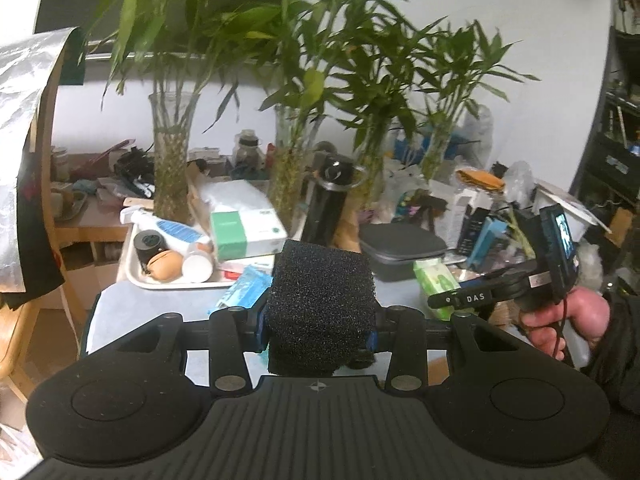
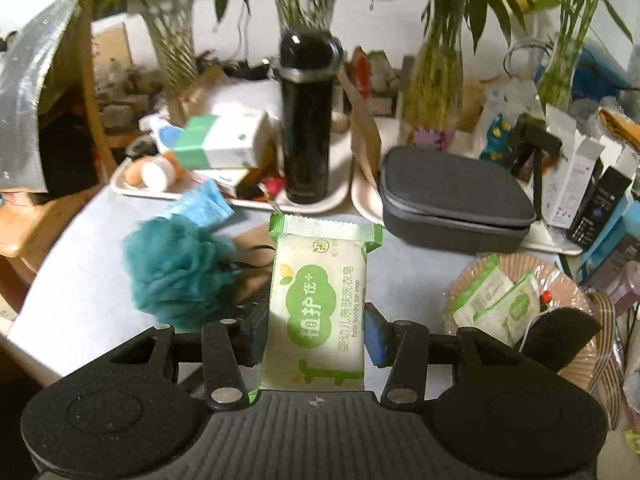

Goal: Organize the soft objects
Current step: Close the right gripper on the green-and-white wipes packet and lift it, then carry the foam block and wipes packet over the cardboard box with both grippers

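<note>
left tool (image 1: 316,332) behind black sponge (image 1: 322,304)

The left tool (image 1: 320,320) is matte black: a ribbed base plate with a small compass-like mark, two round domed housings at the sides, linkage arms pinned with silver screws, and blue pads on its fingers (image 1: 261,322). The right tool (image 2: 316,334) is built alike (same blue pads). From outside it shows a black bar lettered "DAS", a small lit screen and a thin cable. The right hand (image 1: 568,320) emerges from a dark sleeve (image 1: 618,344).
</note>
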`<state>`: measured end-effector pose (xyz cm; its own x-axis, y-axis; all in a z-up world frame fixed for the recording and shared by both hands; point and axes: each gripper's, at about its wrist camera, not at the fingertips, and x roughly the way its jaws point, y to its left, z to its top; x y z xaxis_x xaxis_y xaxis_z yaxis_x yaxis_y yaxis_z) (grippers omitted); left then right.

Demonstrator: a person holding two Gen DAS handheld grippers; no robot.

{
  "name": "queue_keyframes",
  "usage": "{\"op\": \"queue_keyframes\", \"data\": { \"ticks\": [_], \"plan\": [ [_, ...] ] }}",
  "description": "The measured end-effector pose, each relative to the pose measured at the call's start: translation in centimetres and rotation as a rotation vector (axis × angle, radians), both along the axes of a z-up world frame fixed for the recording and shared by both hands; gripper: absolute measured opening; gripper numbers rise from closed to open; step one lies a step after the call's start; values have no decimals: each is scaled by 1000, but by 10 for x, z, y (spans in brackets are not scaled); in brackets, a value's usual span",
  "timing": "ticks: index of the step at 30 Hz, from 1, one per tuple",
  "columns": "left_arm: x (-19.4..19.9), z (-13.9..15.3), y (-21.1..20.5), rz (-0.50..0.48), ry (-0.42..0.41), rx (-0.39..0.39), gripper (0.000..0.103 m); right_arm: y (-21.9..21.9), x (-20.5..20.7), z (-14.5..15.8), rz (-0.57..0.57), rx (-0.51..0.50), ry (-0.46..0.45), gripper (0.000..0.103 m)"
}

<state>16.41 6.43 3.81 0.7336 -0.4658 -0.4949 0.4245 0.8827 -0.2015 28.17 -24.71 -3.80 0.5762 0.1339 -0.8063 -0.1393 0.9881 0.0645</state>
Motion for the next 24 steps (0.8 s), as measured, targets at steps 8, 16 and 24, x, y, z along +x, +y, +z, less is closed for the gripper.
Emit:
{"op": "queue_keyframes", "data": {
  "ticks": [8,16,24],
  "plan": [
    [-25,13,-8,-55,1,-24,41,5,-43,42,41,36,-54,51],
    [-43,7,-25,-113,54,-54,41,6,-84,69,74,77,-74,51],
    [-48,-12,-49,-150,125,-92,41,2,-117,82,84,96,-99,51]
  ]
}}
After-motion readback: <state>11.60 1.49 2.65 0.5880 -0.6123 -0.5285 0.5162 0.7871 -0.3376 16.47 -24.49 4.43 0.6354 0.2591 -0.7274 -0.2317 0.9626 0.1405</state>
